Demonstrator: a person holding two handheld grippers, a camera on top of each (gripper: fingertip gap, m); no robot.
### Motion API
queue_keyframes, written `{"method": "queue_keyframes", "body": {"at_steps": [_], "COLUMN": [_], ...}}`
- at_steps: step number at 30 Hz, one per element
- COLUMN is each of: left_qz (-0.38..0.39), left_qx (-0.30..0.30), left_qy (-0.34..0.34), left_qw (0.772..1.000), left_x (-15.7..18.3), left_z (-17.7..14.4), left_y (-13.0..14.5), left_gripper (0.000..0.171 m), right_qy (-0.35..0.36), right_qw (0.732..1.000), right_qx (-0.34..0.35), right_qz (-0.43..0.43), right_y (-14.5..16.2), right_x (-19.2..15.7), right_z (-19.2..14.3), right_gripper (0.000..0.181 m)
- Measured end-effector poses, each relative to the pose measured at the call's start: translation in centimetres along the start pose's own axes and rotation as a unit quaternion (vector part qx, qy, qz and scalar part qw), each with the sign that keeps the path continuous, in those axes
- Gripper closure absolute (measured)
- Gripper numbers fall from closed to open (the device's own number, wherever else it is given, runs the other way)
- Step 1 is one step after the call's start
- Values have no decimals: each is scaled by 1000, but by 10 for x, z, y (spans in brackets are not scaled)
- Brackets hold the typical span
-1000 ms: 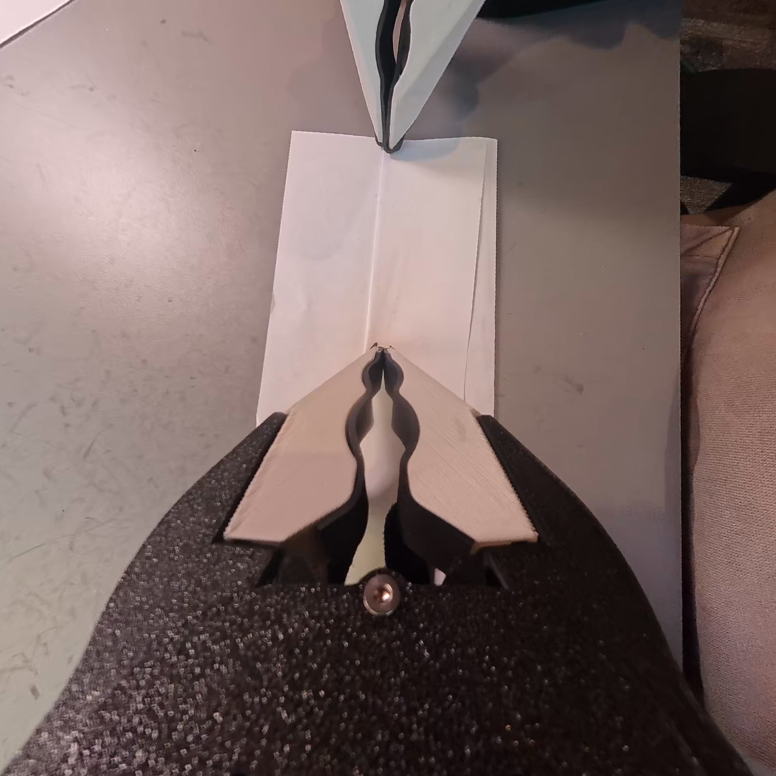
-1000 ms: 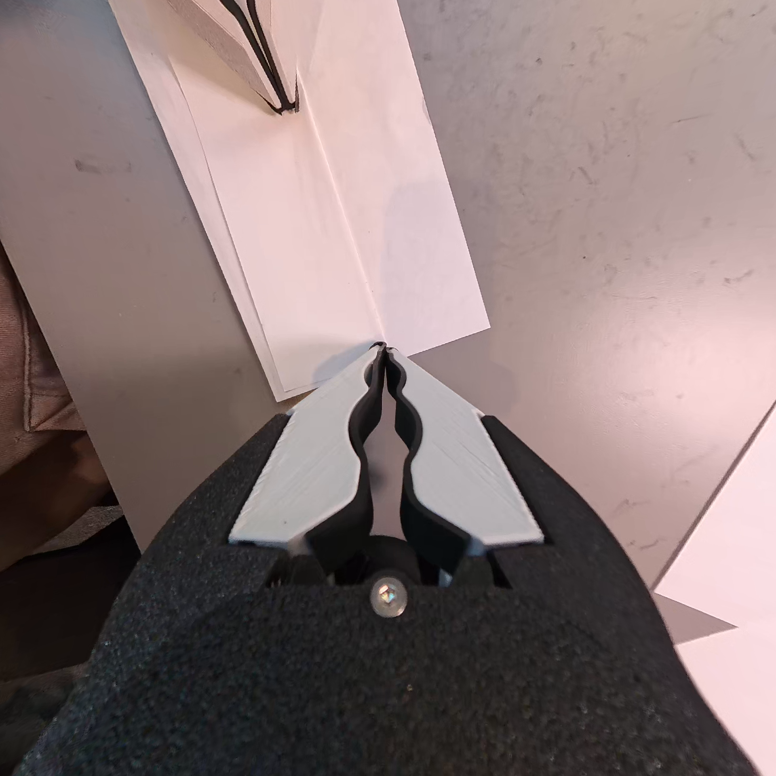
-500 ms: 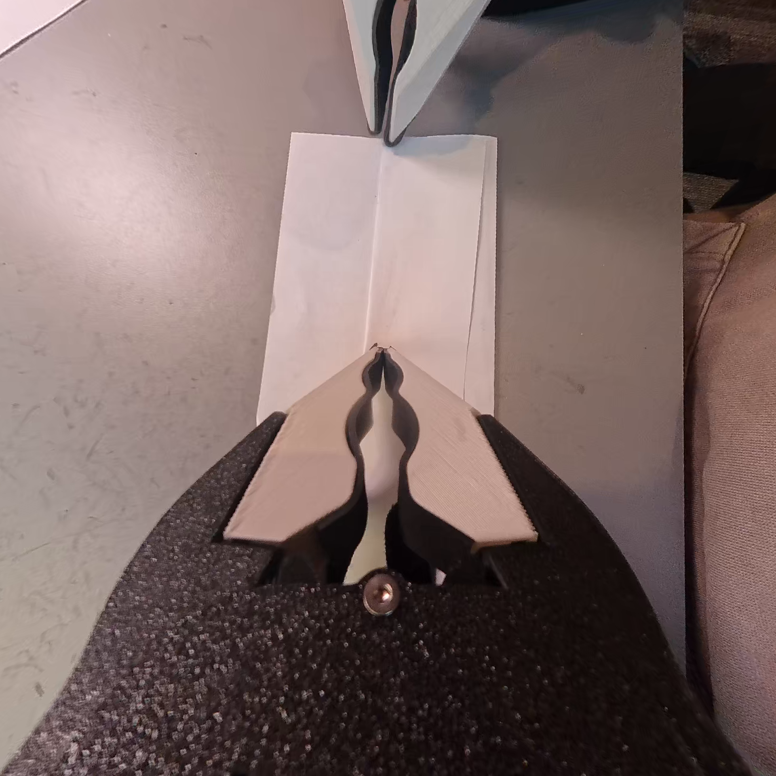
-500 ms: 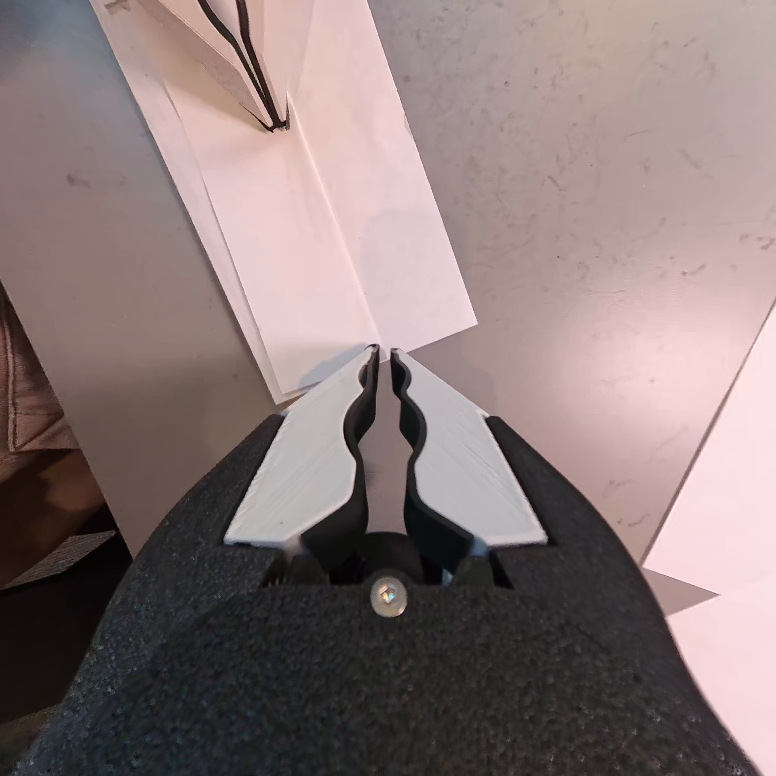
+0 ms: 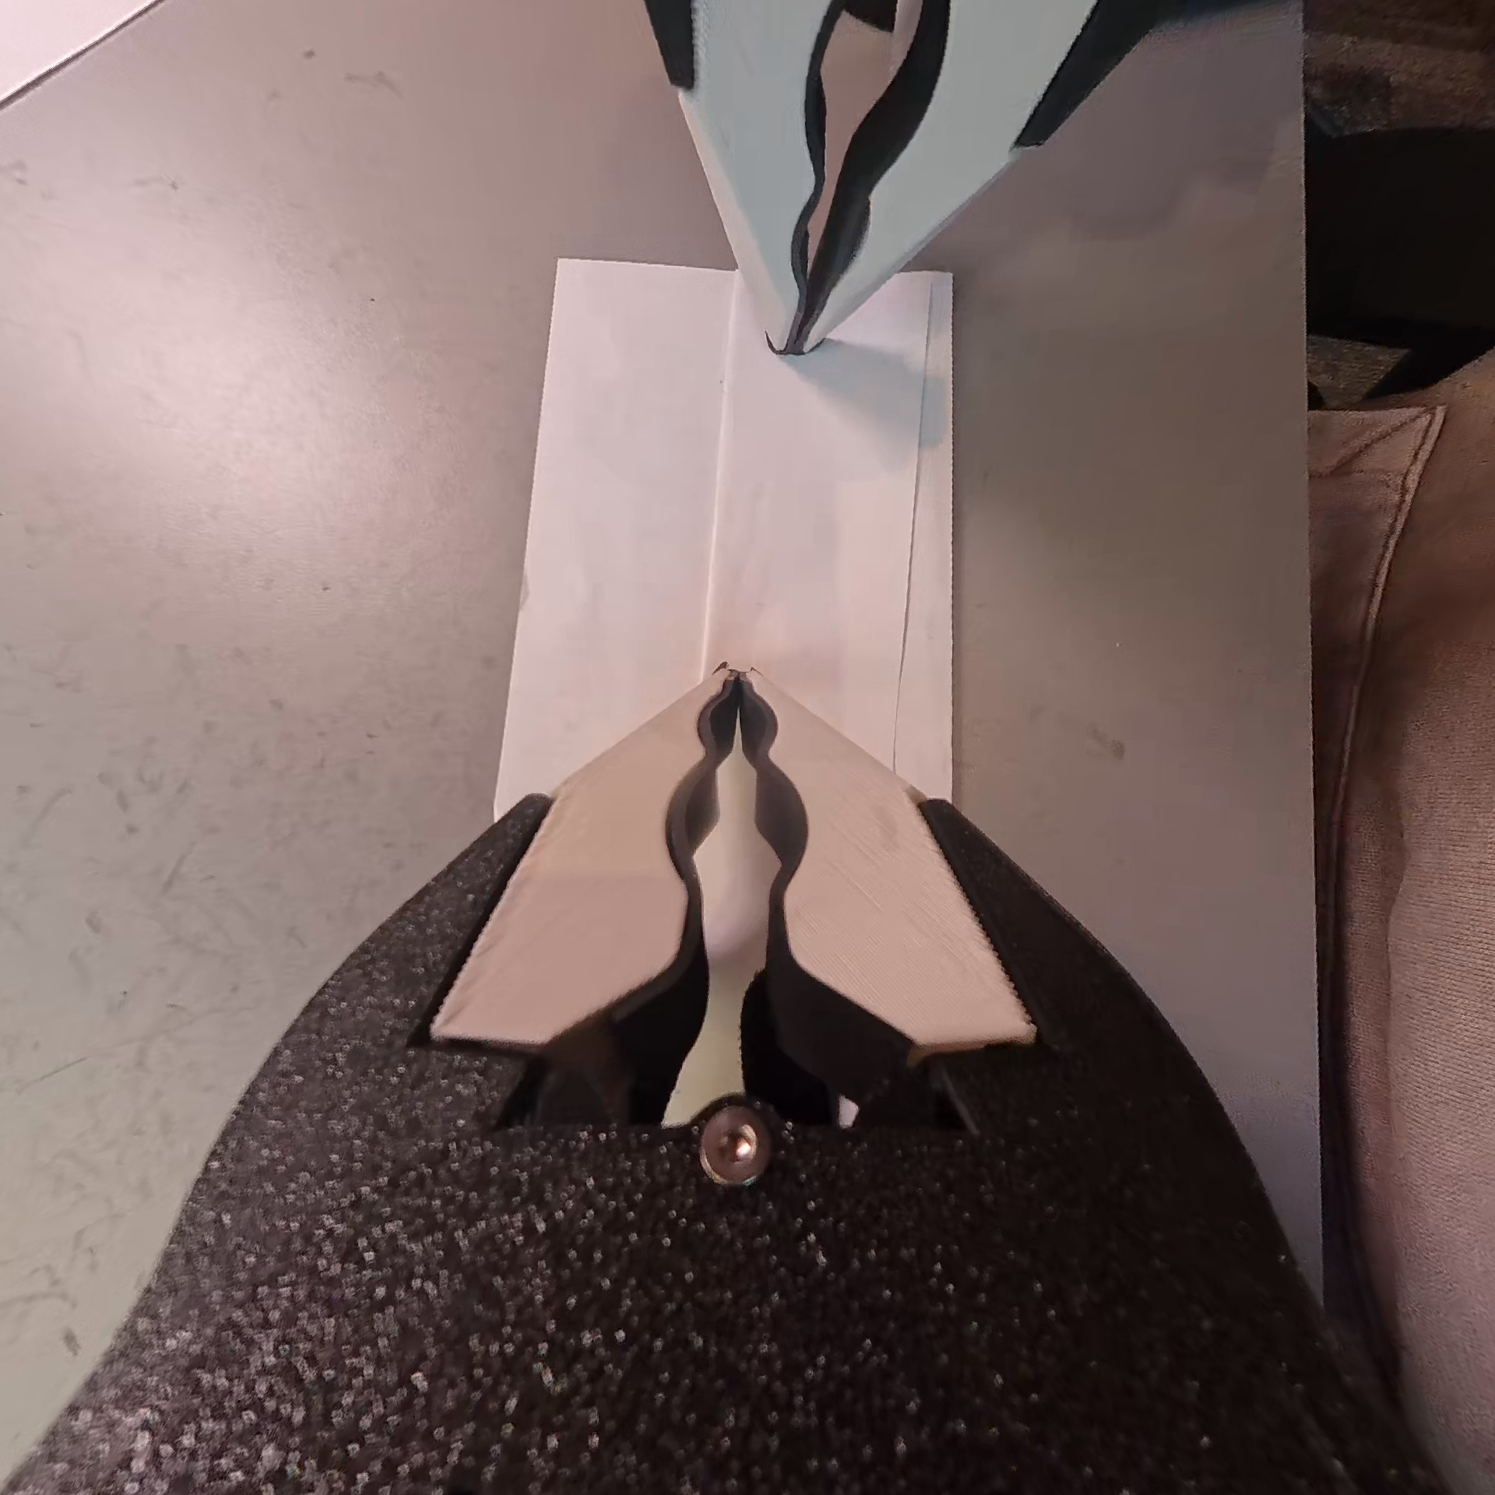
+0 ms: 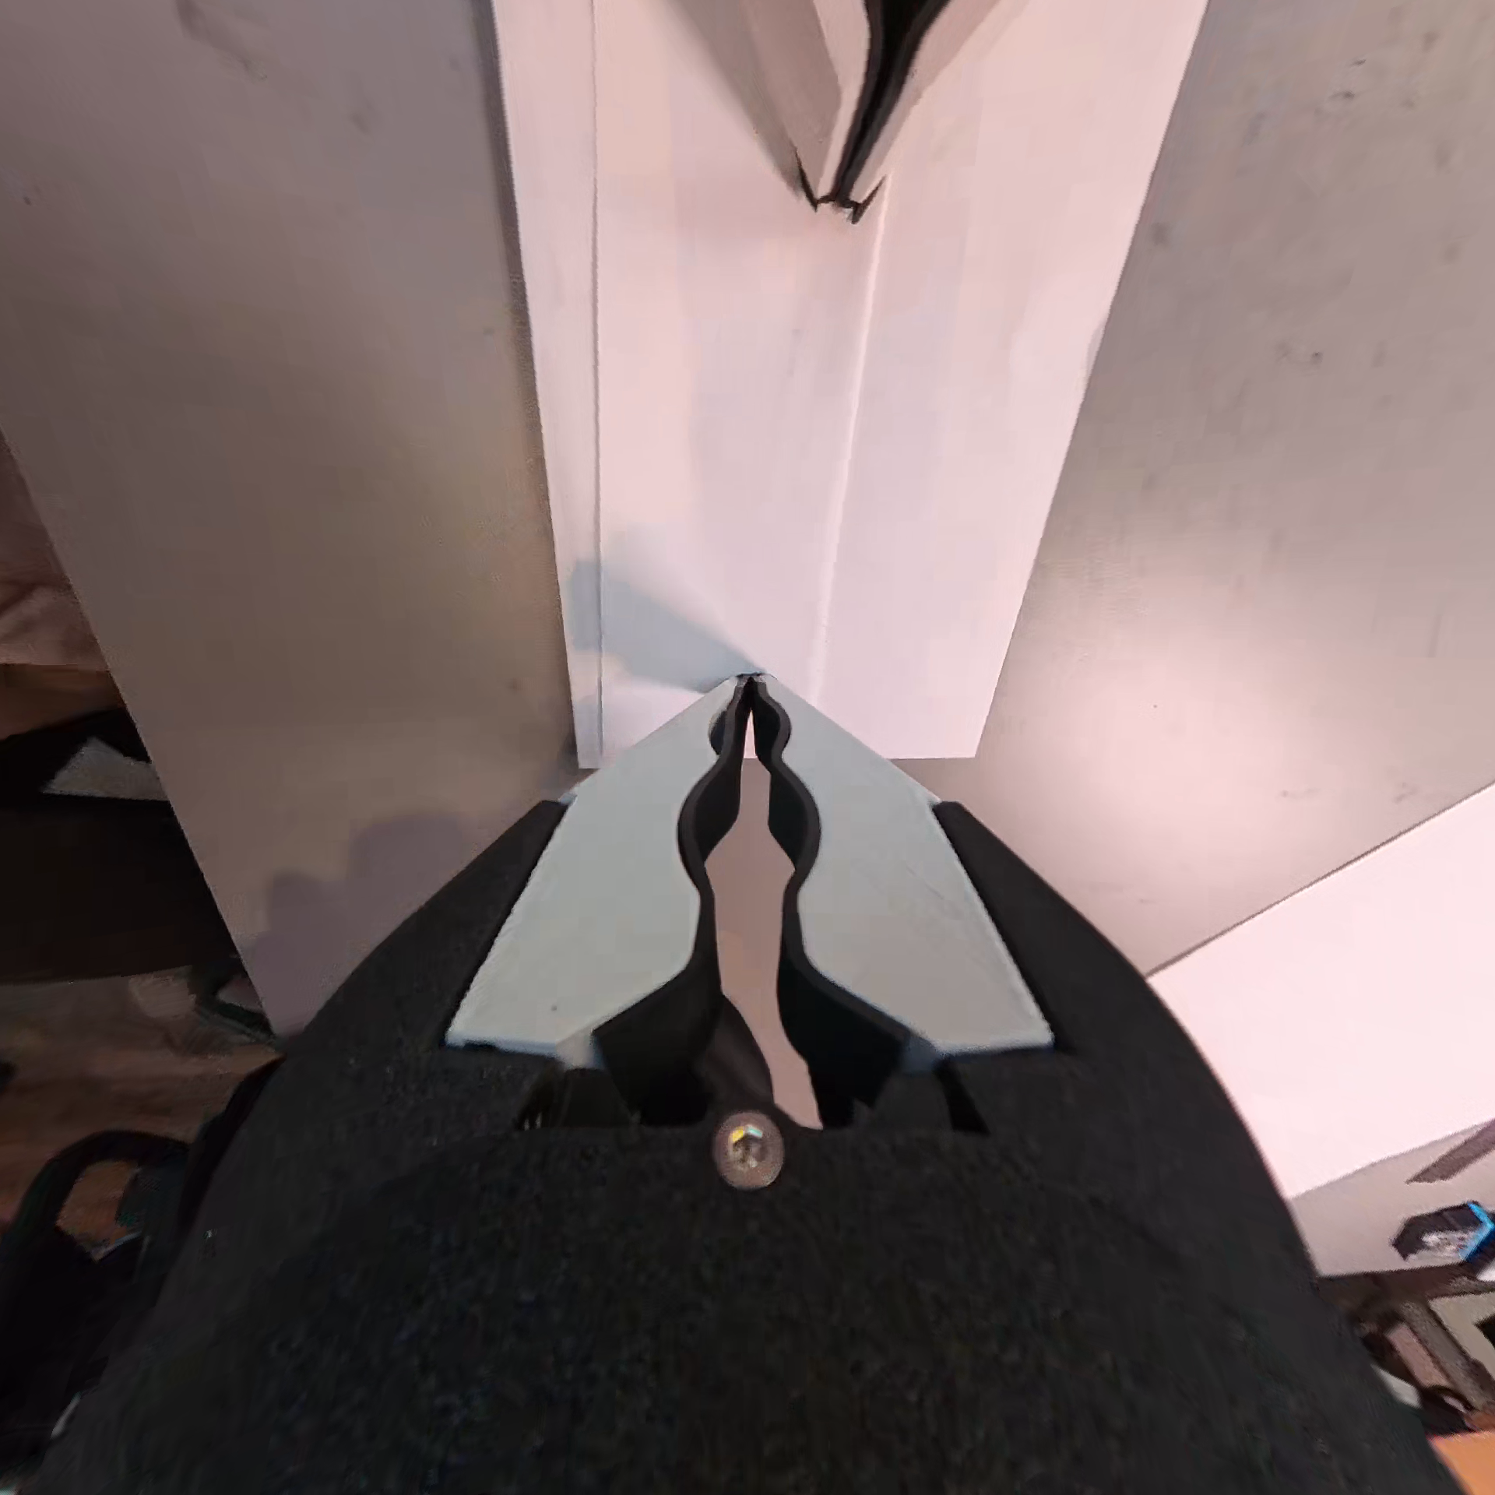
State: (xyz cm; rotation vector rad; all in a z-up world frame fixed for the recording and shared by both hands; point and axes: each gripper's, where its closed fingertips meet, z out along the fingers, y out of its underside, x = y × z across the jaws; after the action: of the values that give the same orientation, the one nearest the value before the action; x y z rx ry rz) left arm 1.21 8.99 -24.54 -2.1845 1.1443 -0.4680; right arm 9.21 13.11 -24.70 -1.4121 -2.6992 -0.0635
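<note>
A long white folded paper [image 5: 623, 485] with a crease down its middle lies on the grey table [image 5: 243, 485] near the table's right edge. My left gripper [image 5: 738, 675] is shut and empty, its tips resting on the crease at the near end. My right gripper [image 5: 797, 348], with pale blue fingers, is shut and points down onto the far end, just right of the crease. In the right wrist view the right gripper [image 6: 752, 679] sits over the paper's [image 6: 728, 404] near end, and the left gripper [image 6: 837, 202] shows at the top on the crease.
The table edge [image 5: 1304, 728] runs close along the paper's right side, with a person's beige clothing [image 5: 1416, 809] beyond it. Another white sheet [image 6: 1335, 1011] lies on the table [image 6: 1213, 404] at the right. A further sheet's corner [image 5: 48, 40] shows at the far left. There is about 10 cm between the tips of the two grippers.
The right gripper opened a little, then shut, and moved from the paper's end edge onto the paper, right of the crease. The left gripper stayed in place, shut.
</note>
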Motion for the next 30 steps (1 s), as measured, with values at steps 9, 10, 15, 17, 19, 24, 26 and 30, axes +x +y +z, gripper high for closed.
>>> {"method": "queue_keyframes", "body": {"at_steps": [9,10,15,17,19,24,26,30], "left_qz": [12,13,10,5,-2,-2,0,-17], "left_qx": [9,9,9,6,1,-8,-14,-25], "left_qy": [-12,-12,-9,-13,-14,-11,-11,4], "left_qw": [1000,1000,1000,1000,1000,1000,1000,1000], "left_x": [0,0,0,0,0,-1,-1,-6], "left_z": [0,0,0,0,1,2,3,-14], "left_y": [0,0,0,0,-1,-3,-3,0], "left_gripper": [171,171,171,171,171,171,171,163], "right_qy": [-11,-9,3,14,13,22,15,-11], "right_qw": [994,993,999,996,985,961,957,944], "right_qx": [-33,-36,16,77,136,199,187,201], "right_qz": [-105,-109,-47,40,102,189,220,260], "right_y": [-3,-3,-2,-4,-9,-20,-17,-13], "right_x": [0,0,2,9,10,4,2,3], "right_z": [1,1,-1,-4,-16,-24,-13,-3], "right_gripper": [181,181,181,179,178,173,163,154]}}
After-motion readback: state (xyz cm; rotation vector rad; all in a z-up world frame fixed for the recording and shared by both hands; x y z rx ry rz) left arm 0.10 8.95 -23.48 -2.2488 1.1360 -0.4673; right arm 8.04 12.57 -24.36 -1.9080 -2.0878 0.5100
